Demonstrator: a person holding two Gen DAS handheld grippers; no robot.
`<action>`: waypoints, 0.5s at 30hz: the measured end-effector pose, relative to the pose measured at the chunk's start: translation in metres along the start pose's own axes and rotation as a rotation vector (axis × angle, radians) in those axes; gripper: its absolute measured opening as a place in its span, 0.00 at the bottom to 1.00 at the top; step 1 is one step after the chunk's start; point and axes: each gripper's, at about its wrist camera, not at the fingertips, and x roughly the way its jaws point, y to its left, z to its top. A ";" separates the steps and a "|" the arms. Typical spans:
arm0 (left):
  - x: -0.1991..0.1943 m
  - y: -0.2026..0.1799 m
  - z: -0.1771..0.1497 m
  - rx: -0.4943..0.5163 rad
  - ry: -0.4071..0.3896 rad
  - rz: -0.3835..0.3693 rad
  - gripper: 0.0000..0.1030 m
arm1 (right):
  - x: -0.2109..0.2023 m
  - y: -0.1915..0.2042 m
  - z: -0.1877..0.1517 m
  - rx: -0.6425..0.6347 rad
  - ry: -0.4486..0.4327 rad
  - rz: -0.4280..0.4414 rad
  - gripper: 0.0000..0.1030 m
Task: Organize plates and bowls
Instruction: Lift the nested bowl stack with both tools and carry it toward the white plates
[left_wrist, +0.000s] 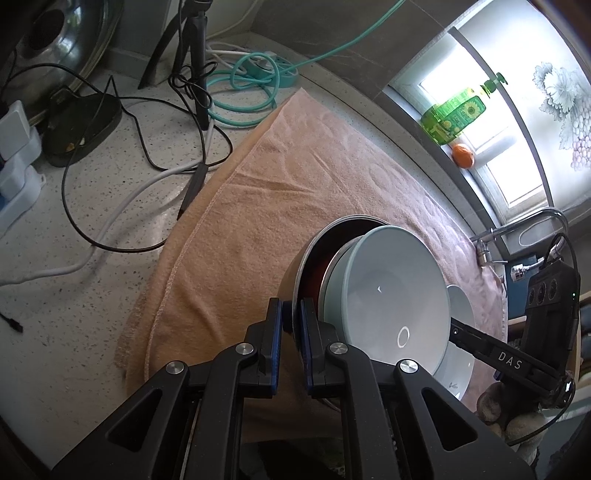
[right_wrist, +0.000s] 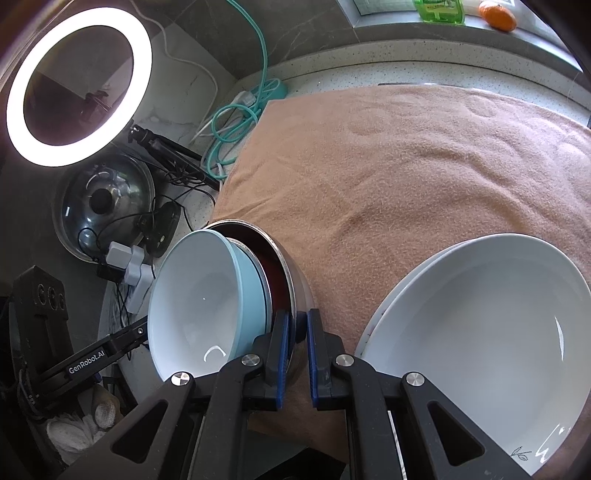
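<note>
The speckled grey stone bench (right_wrist: 332, 79) is covered for a large part by a wide salmon-pink terry towel (right_wrist: 406, 166). On the towel, at the right in the right wrist view, a stack of large white shallow plates (right_wrist: 480, 332) is seen.

Beside it, above the towel, a round stainless-steel bowl with a dark red inside (right_wrist: 291, 266) is held tilted on its side, and a pale blue bowl with a white inside (right_wrist: 199, 295) is nested in it, with at least one more rim between them.

The rim of the steel bowl is pinched by both tools from opposite sides. The left tool (left_wrist: 291, 321) is pressed together on the rim, with one blue pad inside and one outside. The right tool (right_wrist: 297, 332) is closed on the rim in the same way.

Behind the towel a turquoise cable (left_wrist: 243, 96) is coiled, and black cables (left_wrist: 147, 122) are lying near it on the bench.
</note>
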 end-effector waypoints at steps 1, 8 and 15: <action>-0.001 -0.001 0.000 0.004 -0.002 -0.002 0.08 | -0.002 -0.001 0.000 0.001 -0.003 0.001 0.09; -0.012 -0.013 0.004 0.026 -0.027 -0.015 0.08 | -0.018 0.000 0.001 0.009 -0.031 0.009 0.09; -0.022 -0.027 0.009 0.061 -0.050 -0.035 0.08 | -0.037 -0.001 0.002 0.016 -0.061 0.017 0.09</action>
